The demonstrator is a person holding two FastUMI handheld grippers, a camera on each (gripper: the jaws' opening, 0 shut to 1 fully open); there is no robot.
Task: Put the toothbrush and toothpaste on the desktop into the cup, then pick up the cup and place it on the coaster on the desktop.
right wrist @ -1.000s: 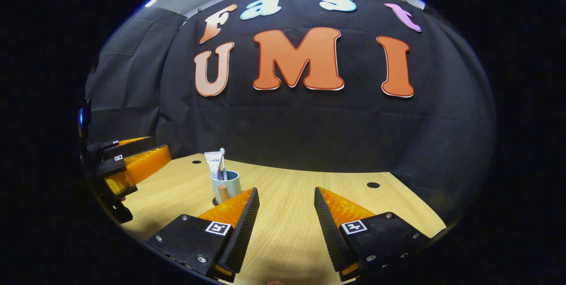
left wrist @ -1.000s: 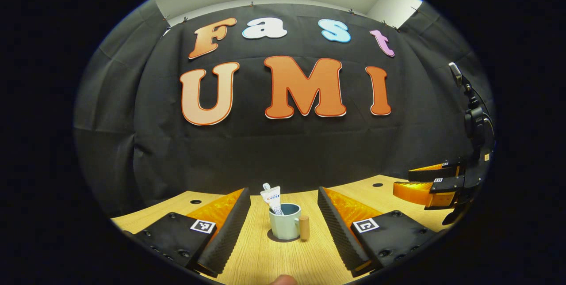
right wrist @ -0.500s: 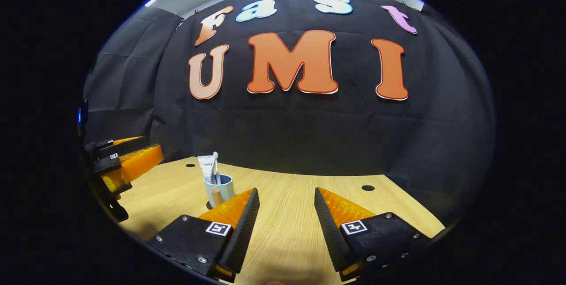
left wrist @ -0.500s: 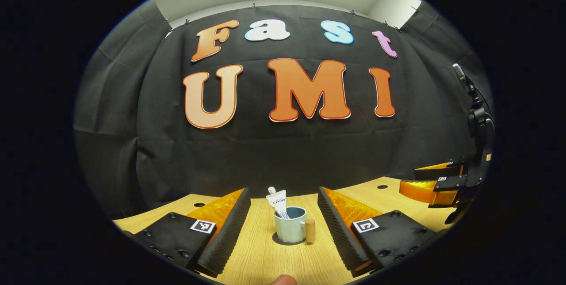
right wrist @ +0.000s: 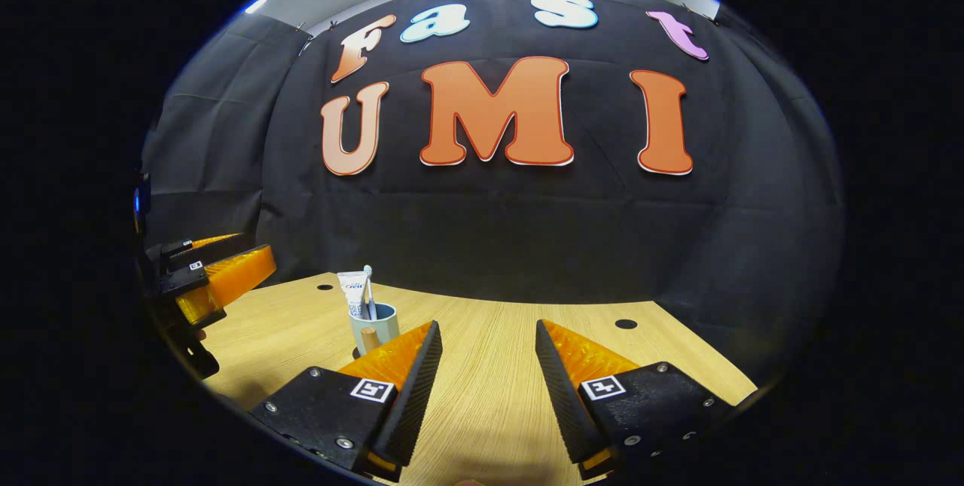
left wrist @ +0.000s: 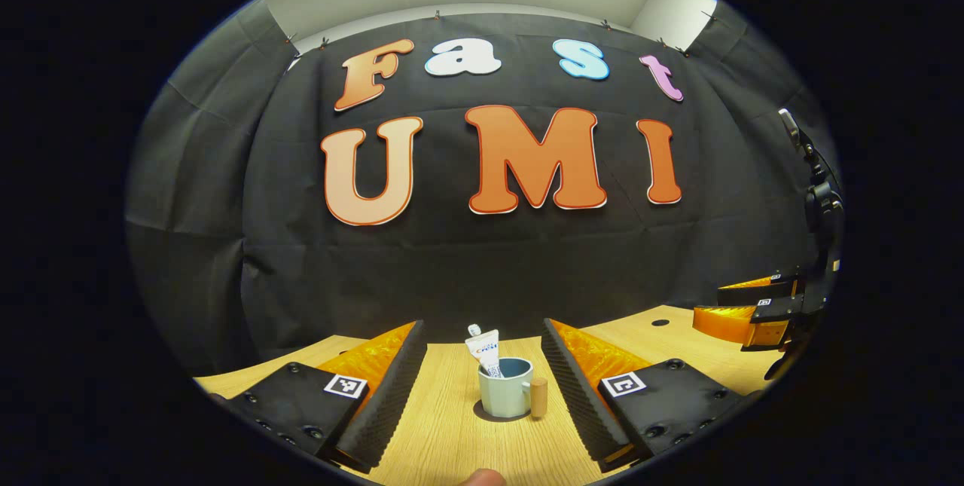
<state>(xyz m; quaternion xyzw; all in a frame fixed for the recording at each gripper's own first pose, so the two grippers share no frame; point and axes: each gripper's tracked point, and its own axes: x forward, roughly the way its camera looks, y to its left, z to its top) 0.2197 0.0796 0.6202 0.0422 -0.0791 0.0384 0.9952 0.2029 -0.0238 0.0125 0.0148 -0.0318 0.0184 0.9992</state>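
A pale blue-green cup (left wrist: 505,392) with a wooden handle (left wrist: 538,397) stands on a dark coaster (left wrist: 489,412) on the wooden desktop (left wrist: 452,433). A white toothpaste tube (left wrist: 486,348) sticks up out of it. In the right gripper view the cup (right wrist: 374,326) holds the toothpaste (right wrist: 352,293) and a toothbrush (right wrist: 369,290). My left gripper (left wrist: 482,388) is open, a short way back from the cup, with nothing between its fingers. My right gripper (right wrist: 486,380) is open over bare desk, with the cup to its left.
The black cloth wall closes the desk's far side. Small round holes (right wrist: 625,323) mark the desktop. My right gripper (left wrist: 753,309) shows at the far right of the left gripper view; my left gripper (right wrist: 215,282) shows at the far left of the right gripper view.
Both grippers have drawn back from the cup, which looks smaller now. The cup, toothpaste and toothbrush have stayed in place.
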